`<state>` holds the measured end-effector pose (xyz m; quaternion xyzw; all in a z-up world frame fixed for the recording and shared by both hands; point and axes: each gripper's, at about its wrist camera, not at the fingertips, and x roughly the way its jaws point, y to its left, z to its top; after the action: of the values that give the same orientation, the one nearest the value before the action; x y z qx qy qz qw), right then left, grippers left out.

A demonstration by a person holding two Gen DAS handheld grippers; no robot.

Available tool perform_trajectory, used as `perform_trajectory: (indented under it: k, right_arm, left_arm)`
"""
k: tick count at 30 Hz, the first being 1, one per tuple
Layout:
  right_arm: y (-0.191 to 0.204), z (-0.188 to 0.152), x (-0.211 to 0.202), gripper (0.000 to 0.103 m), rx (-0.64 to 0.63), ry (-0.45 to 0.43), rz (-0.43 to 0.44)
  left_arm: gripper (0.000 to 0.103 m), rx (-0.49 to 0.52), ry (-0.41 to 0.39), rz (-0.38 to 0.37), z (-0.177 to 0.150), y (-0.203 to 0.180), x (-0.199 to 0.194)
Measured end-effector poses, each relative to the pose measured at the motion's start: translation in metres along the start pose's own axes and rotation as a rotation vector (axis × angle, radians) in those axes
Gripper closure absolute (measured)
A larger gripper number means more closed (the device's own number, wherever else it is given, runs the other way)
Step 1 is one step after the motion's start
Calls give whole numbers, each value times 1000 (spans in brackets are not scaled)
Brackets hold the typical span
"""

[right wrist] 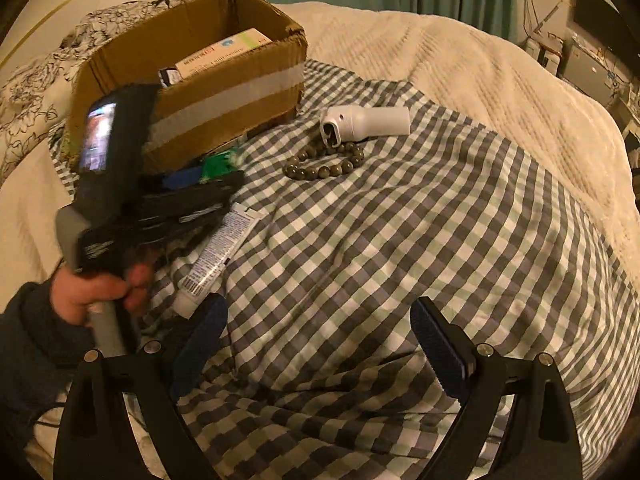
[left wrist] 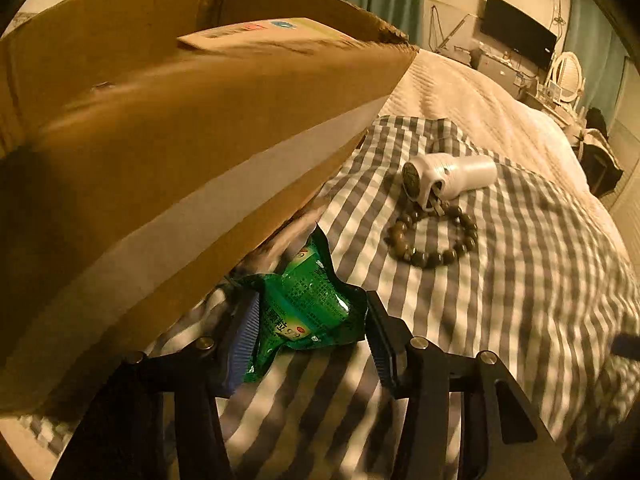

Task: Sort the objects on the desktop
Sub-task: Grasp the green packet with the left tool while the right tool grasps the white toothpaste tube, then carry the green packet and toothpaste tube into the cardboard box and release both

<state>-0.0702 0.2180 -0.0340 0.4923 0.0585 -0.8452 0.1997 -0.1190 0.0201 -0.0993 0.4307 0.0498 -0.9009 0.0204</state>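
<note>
A: What is the left gripper [left wrist: 308, 332] doing?

B: It is clamped on the crumpled green foil sachet [left wrist: 306, 308]; both ribbed blue pads touch its sides. The sachet lies on the grey-and-white checked cloth [left wrist: 500, 280], right against the foot of the brown cardboard box [left wrist: 160, 152] with the pale tape band, at about eight o'clock from the olive-brown bead bracelet [left wrist: 434, 236].

A: How should the lift go?

B: I'd say raise it straight up first, clear of the box wall, then carry it over the rim. Foil is slippery, so keep the grip firm.

A: And the right gripper [right wrist: 320, 344]?

B: Its jaws stand apart, with nothing between them. The white printed squeeze tube [right wrist: 218, 252] lies at its ten o'clock.

A: What is in the box?

B: A flat cream-coloured printed carton [right wrist: 224, 52], and a small dark item beside it that I cannot identify. The white plastic handheld device [right wrist: 366, 124] is outside, touching the bracelet.
</note>
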Motion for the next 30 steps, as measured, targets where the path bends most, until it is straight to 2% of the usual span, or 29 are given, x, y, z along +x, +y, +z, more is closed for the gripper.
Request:
perform_trajectory:
  k: [3,7,8,9,11,13,17,18,19,20,22,26,28,30]
  right_arm:
    - [4,2,4,10,35,-6,13]
    - [20,6,14,10,84,-10,62]
    - [25,7,18,16,98,-13,74]
    - [32,10,25,30,118,-12,71]
    - [39,14,38,44,154,8,87]
    - [49,15,58,44,204,49,144]
    - [65,14,87,43,218,94,129]
    - [70,13,92,51,197,94,98]
    - [72,12,93,63,178,76,67]
    - [70,10,91,78,178,60,54]
    - [62,6,81,79,214,49,100]
    - [49,2,44,79,233,11,108]
    - [44,3,14,79,244,-34,145]
    - [44,3,-12,79,242,-98,124]
  left_arm:
    - [51,-43,29,-35,-13,14,-23]
    - [51,-77,30,-26,-28,29,-49]
    - [51,-88,32,-35,-32,29,-52]
    - [51,-96,35,-42,-35,30,-55]
    - [51,-109,43,-37,-47,37,-63]
    - [51,-112,46,-11,-56,44,-68]
    - [51,-114,48,35,-66,54,-76]
    - [51,-122,43,37,-67,57,-80]
    - [51,-121,40,35,-67,58,-81]
    - [51,-120,35,34,-67,57,-83]
    - [51,-106,23,24,-64,52,-88]
    - [51,-82,-22,-21,-55,40,-104]
    - [51,-114,-16,-96,-50,38,-113]
    - [51,-140,-9,-177,-44,37,-123]
